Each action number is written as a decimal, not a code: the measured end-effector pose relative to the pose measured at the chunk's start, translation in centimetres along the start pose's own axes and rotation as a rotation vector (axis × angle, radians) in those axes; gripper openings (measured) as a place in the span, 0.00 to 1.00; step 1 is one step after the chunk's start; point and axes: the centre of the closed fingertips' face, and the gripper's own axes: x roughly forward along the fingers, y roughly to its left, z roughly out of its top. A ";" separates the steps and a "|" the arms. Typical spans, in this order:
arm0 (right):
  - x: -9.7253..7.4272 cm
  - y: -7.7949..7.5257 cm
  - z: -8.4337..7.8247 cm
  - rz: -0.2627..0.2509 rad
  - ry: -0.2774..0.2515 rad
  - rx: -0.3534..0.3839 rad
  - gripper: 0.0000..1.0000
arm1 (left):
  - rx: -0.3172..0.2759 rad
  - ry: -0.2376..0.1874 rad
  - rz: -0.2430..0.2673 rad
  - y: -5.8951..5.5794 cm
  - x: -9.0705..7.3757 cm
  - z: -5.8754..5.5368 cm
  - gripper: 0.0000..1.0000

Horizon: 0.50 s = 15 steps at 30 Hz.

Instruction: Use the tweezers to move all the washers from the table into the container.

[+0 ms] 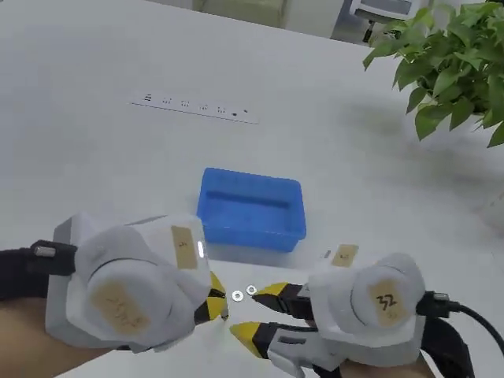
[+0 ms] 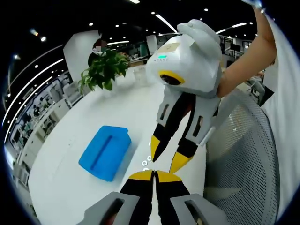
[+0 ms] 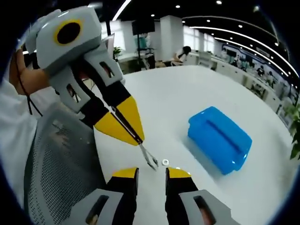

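Observation:
A blue plastic container (image 1: pixel 252 209) stands open on the white table (image 1: pixel 118 173). Two small metal washers (image 1: pixel 238 296) (image 1: pixel 251 290) lie in front of it, between the grippers. My left gripper (image 1: pixel 214 303) is shut on thin metal tweezers (image 3: pixel 147 154), whose tips rest on the table just left of a washer (image 3: pixel 165 162). My right gripper (image 1: pixel 260 313) is open with nothing between its yellow fingers, just right of the washers. In the left gripper view the left gripper (image 2: pixel 153 176) is closed, the right gripper (image 2: pixel 168 153) faces it, and washers (image 2: pixel 145 162) lie between them beside the container (image 2: pixel 105 151).
A white power strip (image 1: pixel 193 108) lies further back on the table. A green plant (image 1: pixel 453 63) stands at the far right. A grey mesh chair (image 2: pixel 243 154) sits right behind the table's near edge.

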 end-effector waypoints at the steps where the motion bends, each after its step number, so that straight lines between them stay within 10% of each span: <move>1: 0.2 0.0 0.4 -0.004 -0.010 -0.031 0.16 | 0.006 0.003 0.001 0.1 0.0 0.0 0.00; 15: 1.1 2.2 3.6 0.107 -0.041 -0.225 0.09 | 0.108 -0.020 -0.068 -0.3 -3.0 1.7 0.00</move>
